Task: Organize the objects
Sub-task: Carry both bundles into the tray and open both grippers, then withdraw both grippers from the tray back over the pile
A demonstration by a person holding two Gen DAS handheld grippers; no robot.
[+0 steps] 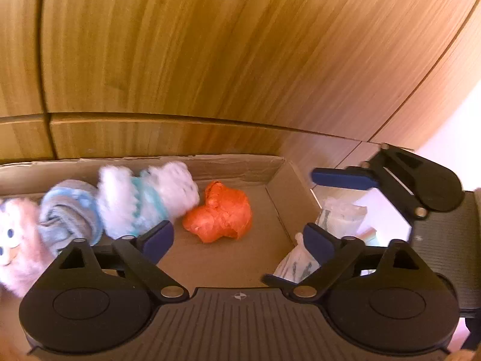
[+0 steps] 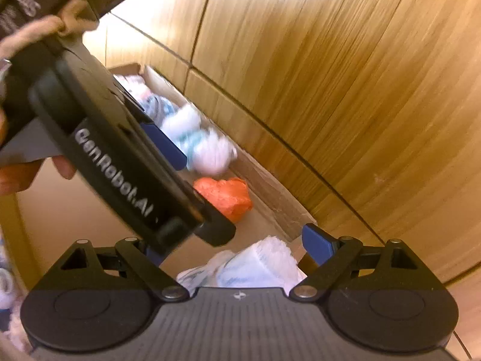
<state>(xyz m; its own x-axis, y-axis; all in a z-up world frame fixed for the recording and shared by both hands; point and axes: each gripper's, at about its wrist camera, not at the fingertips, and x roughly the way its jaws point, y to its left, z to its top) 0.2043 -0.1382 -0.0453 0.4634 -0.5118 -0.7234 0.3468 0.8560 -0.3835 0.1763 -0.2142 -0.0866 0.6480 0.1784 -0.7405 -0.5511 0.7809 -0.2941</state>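
Left wrist view looks down at a slant into a shallow cardboard box (image 1: 276, 177) set against a wooden cabinet front (image 1: 210, 45). The left gripper (image 1: 240, 237) hangs over the box's near side with its jaws standing wide apart and nothing between the blue pads (image 1: 157, 237) but bare cardboard floor. Beyond the pads, in the middle of the box, lies a crumpled orange bundle (image 1: 221, 215), touching neither pad. To the left of it in the box sit rolled socks in a row: a fluffy white and teal pair (image 1: 144, 198), a grey-blue knotted pair (image 1: 70, 212), and a pink fuzzy one (image 1: 18, 240) (blurred, near the picture's edge).

Just outside the box's right wall is the right gripper (image 1: 345, 198), tilted and also parted, hovering above a white patterned bundle (image 1: 296, 263) that lies beside the box.

From the right wrist view, the right gripper (image 2: 240, 246) points steeply down with its jaws apart over that white bundle (image 2: 255, 266); the pads do not press on it. The left gripper (image 2: 168, 150) crosses the picture on a slant, a hand (image 2: 36, 168) wrapped round its handle, a knit sleeve cuff (image 2: 39, 27) above. The orange bundle (image 2: 225, 195) sits in the box (image 2: 270, 198), past the left gripper's tip.
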